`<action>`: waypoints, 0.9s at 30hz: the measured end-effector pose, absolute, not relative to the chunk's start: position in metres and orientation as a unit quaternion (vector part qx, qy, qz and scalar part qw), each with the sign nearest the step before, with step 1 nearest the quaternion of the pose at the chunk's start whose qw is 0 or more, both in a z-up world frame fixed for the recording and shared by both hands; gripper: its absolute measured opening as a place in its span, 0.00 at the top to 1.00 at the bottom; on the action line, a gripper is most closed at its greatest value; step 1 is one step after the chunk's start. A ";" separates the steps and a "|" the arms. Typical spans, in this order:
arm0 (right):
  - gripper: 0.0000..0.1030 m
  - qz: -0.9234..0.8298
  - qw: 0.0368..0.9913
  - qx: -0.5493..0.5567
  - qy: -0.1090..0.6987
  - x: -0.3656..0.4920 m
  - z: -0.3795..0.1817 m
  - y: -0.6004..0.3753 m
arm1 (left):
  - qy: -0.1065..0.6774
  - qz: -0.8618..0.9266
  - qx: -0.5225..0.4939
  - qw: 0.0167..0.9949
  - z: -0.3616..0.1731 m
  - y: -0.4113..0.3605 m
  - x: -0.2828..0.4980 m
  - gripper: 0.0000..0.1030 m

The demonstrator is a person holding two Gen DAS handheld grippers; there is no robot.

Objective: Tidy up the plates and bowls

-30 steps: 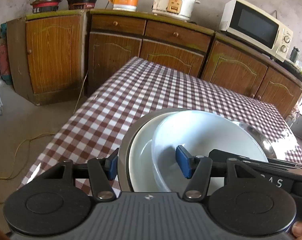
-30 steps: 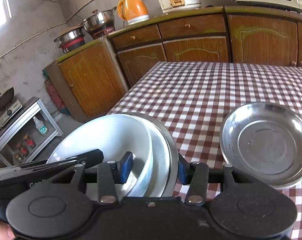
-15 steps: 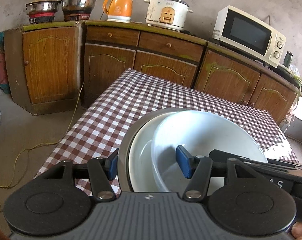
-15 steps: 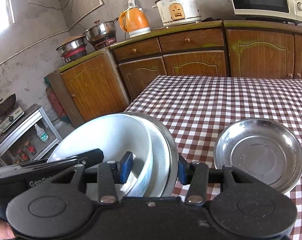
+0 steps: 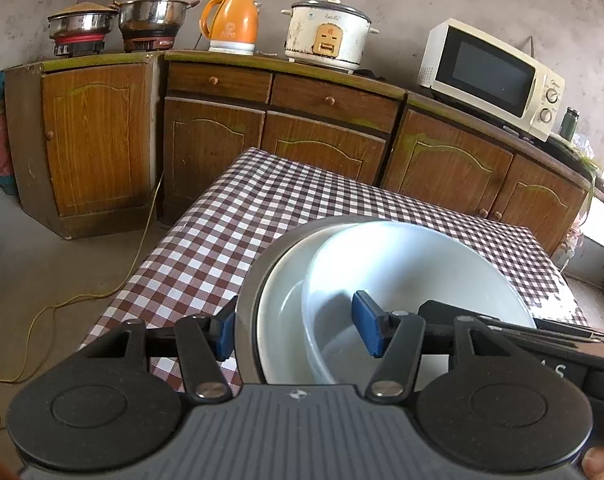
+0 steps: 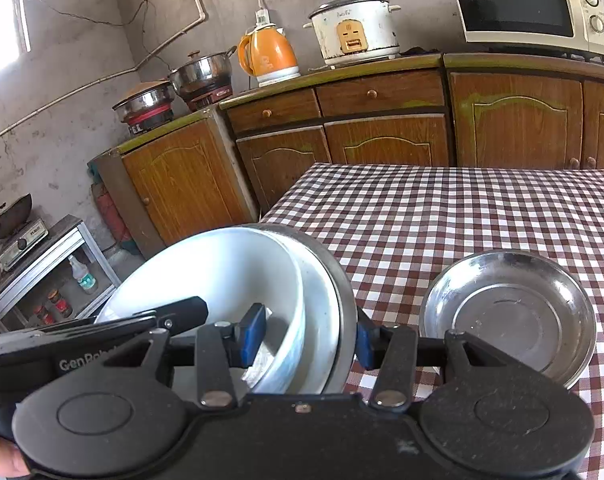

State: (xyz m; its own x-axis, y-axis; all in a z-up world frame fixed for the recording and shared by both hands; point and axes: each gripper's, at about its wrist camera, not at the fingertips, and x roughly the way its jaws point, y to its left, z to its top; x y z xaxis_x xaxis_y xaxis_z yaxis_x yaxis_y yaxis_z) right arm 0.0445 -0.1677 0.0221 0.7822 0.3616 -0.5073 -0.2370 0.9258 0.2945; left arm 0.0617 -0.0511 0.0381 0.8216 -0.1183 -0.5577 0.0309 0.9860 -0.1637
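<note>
Both grippers hold one stack of dishes in the air above the checked table: a white bowl nested in a white plate on a steel plate. My left gripper is shut on the stack's left rim. My right gripper is shut on its right rim, where the white bowl and the steel plate show. A second steel plate lies on the table to the right of the right gripper.
Wooden cabinets stand behind the table with a microwave, a rice cooker, an orange kettle and pots on top. A low metal shelf stands left of the table. A yellow cable lies on the floor.
Both grippers have lifted the stack higher above the table. The steel plate on the table has dropped lower and farther off in the right wrist view and left the left wrist view.
</note>
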 end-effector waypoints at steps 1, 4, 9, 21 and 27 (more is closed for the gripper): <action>0.46 0.159 0.938 0.108 0.288 0.044 0.023 -0.168 | 0.296 -0.039 -0.074 0.952 0.038 -0.051 0.062 0.42; 0.46 0.158 0.939 0.108 0.287 0.043 0.025 -0.169 | 0.294 -0.041 -0.073 0.952 0.040 -0.052 0.060 0.42; 0.46 0.155 0.940 0.107 0.285 0.041 0.028 -0.172 | 0.293 -0.044 -0.074 0.952 0.043 -0.055 0.060 0.42; 0.46 0.145 0.944 0.106 0.276 0.033 0.036 -0.179 | 0.288 -0.055 -0.071 0.953 0.049 -0.063 0.061 0.42; 0.46 0.141 0.945 0.107 0.275 0.031 0.037 -0.183 | 0.289 -0.058 -0.070 0.953 0.049 -0.067 0.061 0.42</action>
State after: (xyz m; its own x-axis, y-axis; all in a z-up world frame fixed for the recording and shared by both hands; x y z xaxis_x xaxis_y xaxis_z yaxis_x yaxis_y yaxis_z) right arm 0.0315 -0.1827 0.0370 0.8091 0.3247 -0.4899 -0.2066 0.9375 0.2801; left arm 0.0614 -0.0667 0.0494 0.8267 -0.1519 -0.5418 0.0711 0.9833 -0.1673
